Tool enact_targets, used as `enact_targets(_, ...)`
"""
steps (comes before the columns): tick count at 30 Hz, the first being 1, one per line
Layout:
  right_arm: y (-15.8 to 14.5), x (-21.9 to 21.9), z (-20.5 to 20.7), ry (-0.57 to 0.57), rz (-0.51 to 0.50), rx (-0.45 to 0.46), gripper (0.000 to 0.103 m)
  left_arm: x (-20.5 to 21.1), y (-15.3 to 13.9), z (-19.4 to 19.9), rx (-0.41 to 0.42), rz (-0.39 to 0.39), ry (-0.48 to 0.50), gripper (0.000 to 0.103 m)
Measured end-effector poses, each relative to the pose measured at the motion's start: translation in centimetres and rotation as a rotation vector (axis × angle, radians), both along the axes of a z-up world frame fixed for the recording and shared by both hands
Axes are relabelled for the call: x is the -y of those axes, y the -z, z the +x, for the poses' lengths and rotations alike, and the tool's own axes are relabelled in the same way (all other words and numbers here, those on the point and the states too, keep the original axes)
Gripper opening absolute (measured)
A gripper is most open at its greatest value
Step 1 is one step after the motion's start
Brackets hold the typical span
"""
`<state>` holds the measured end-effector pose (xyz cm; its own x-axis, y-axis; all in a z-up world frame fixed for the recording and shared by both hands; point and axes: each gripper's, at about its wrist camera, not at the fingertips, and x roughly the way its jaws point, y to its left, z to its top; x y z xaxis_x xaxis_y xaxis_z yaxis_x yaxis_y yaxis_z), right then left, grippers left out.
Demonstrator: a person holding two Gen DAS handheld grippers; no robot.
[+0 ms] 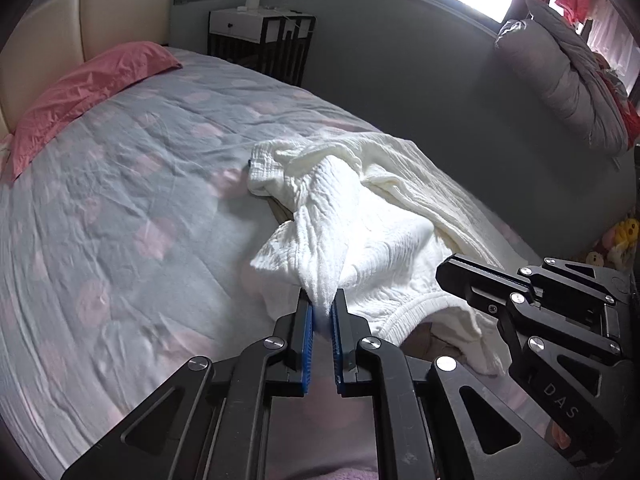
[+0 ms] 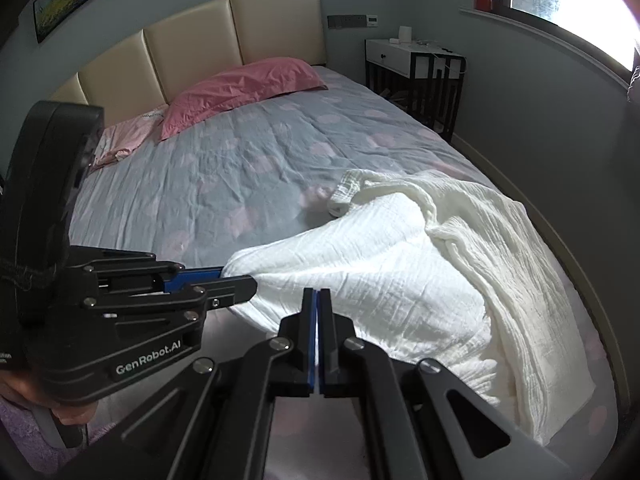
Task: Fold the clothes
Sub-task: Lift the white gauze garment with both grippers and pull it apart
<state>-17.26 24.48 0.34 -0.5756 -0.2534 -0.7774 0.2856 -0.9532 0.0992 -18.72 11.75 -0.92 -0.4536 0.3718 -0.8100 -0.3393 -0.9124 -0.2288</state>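
A white crinkled garment lies crumpled on the bed's near right part; it also shows in the right wrist view. My left gripper is shut on a bunched fold of the garment and lifts it slightly; it also shows from the side in the right wrist view, clamped on the cloth's left edge. My right gripper is shut on a thin edge of the garment near its front hem. The right gripper's body shows at the right of the left wrist view.
The bed has a grey quilt with pink dots, a pink pillow and a cream headboard. A white and black nightstand stands by the wall. A grey jacket hangs at right.
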Motion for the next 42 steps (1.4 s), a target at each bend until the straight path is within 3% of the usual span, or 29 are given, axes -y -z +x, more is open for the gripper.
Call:
enact_targets(5, 0.0, -1.9, 2.0, 0.067, 0.057, 0.018, 0.005, 4.2, -1.5, 0.8, -0.037, 0.005, -0.096, 0.009)
enact_targets(8, 0.8, -4.6, 2.8, 0.136, 0.104, 0.048, 0.014, 7.9, -2.0, 1.2, -0.05, -0.017, -0.17, 0.009)
enact_targets(10, 1.6, -6.8, 3.1, 0.178, 0.117, 0.08, 0.021, 10.6, -2.2, 1.5, -0.058, -0.031, -0.223, 0.008)
enact_targets(14, 4.0, -8.6, 3.0, 0.202, 0.103, 0.164, 0.024, 16.9, -2.6, 2.4, -0.08, -0.068, -0.342, 0.008)
enact_targets(21, 5.6, -7.7, 2.5, 0.156, 0.093, 0.217, 0.024, 29.7, -3.9, 5.2, -0.133, -0.25, -0.602, 0.008)
enact_targets(25, 5.3, -6.2, 2.4, 0.107, 0.096, 0.213, 0.024, 37.3, -3.6, 7.6, -0.107, -0.346, -0.729, 0.008)
enact_targets(31, 6.1, -2.6, 2.0, 0.019, 0.086, 0.224, 0.024, 43.7, 0.0, 11.9, -0.021, -0.379, -0.853, 0.008)
enact_targets(39, 6.8, 4.7, 2.5, -0.164, 0.179, 0.154, 0.024, 52.1, 4.8, 17.6, 0.096, -0.419, -1.014, 0.008)
enact_targets(42, 7.5, 7.8, 2.2, -0.236, 0.201, 0.169, 0.024, 51.8, 7.8, 18.0, 0.119, -0.37, -1.003, 0.01)
